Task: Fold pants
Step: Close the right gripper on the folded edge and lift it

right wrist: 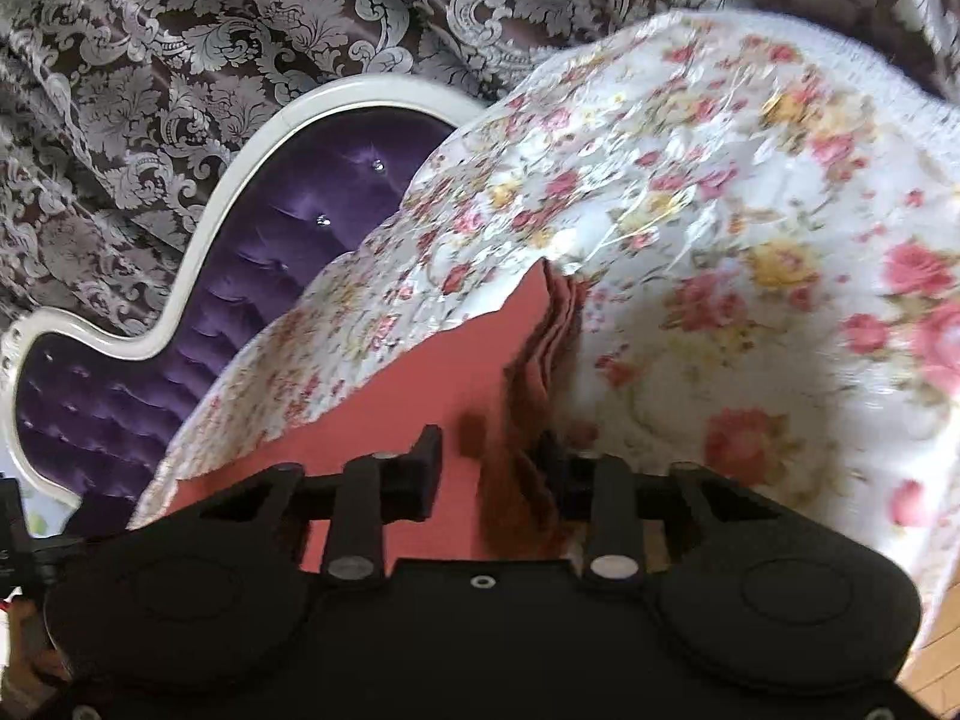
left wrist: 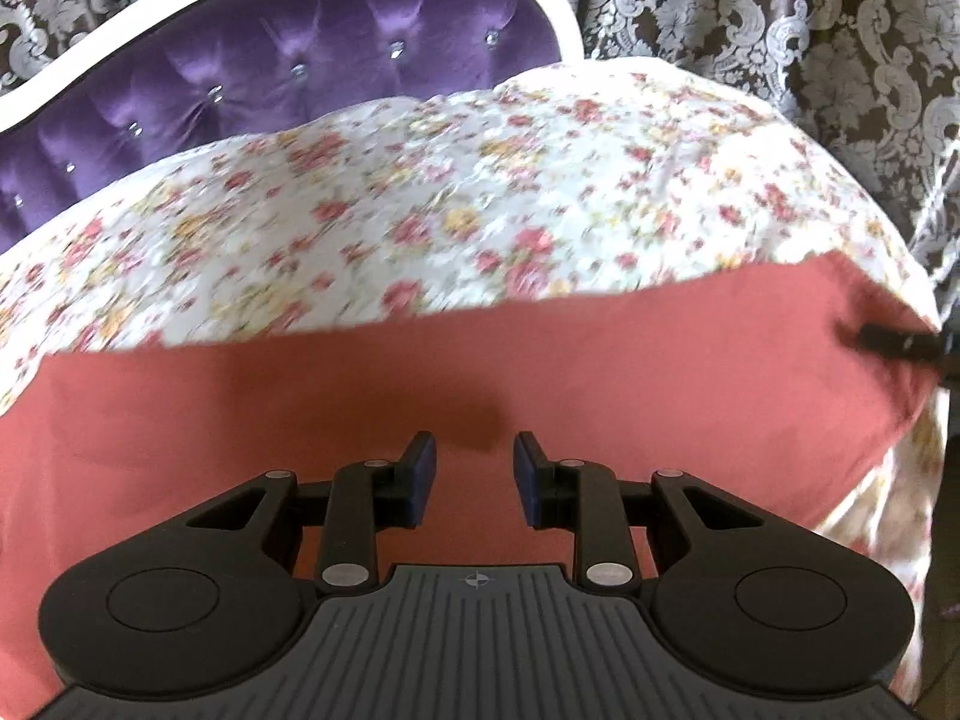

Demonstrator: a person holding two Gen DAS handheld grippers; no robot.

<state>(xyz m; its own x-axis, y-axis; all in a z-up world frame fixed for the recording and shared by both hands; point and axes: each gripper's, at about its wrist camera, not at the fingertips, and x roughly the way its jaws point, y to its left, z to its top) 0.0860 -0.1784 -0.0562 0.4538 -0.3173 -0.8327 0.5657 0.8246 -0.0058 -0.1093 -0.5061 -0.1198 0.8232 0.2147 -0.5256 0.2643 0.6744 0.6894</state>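
The salmon-pink pants (left wrist: pixel 420 378) lie flat on a floral bedspread (left wrist: pixel 480 192). My left gripper (left wrist: pixel 474 468) is open and empty, just above the middle of the cloth. In the right wrist view the pants (right wrist: pixel 420 396) end in a stacked, layered edge (right wrist: pixel 540 360). My right gripper (right wrist: pixel 486 468) is open, with that layered edge lying between its fingers; the right finger is mostly hidden behind the folds. The tip of the right gripper (left wrist: pixel 894 342) shows at the far right end of the pants in the left wrist view.
A purple tufted headboard (left wrist: pixel 270 78) with a white frame stands behind the bed. A brown and silver damask curtain (left wrist: pixel 780 30) hangs beyond it. The bedspread (right wrist: pixel 750 240) drops off at the right, with wooden floor (right wrist: pixel 936 678) below.
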